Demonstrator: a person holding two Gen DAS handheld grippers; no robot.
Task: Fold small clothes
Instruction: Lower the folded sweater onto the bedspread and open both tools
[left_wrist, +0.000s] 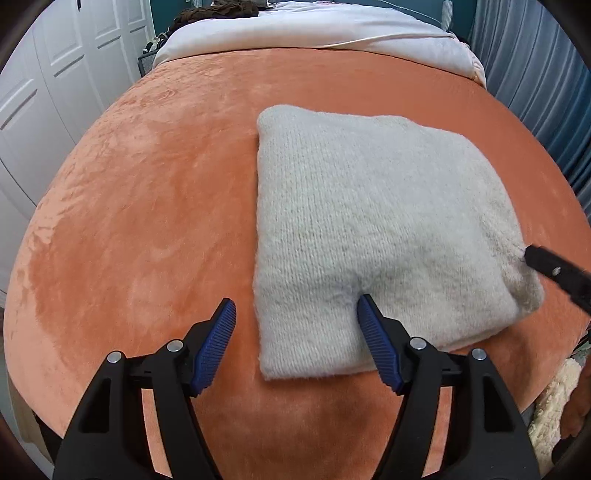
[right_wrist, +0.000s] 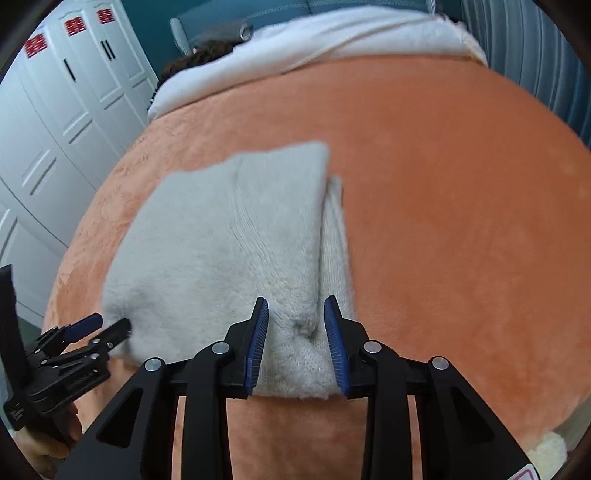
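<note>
Grey knit fills the near middle of both wrist views: a folded sweater (left_wrist: 373, 229) lies flat on the orange bedspread (left_wrist: 147, 206), already a thick rectangle whose long axis runs away from the person, from 6 toward 12 o'clock.

Nearest, the left gripper (left_wrist: 295, 306) stands with its fingers spread wide over the sweater's near left corner. One blue pad (left_wrist: 373, 332) presses a dent into the near edge, while the other sits over bare bedspread at about 9 o'clock from the cloth. Nothing is pinched between them.

The right gripper (right_wrist: 295, 314) is at the near right corner. Its fingers are partly apart and straddle a bunched ridge of knit at the near edge, where the top layer meets a narrow strip of under-layer at 3 o'clock. Whether the pads actually bite the cloth I cannot tell; they look just beside it.

Both grippers sit at the sweater's near short edge, left and right of its midline, so the garment stretches straight ahead of both. Any further fold would likely carry this near edge forward along the long axis, or the piece may already be done.

Beyond, at 12 o'clock, lies a white duvet (left_wrist: 314, 33); white wardrobe doors (right_wrist: 55, 110) stand at 10 o'clock.
</note>
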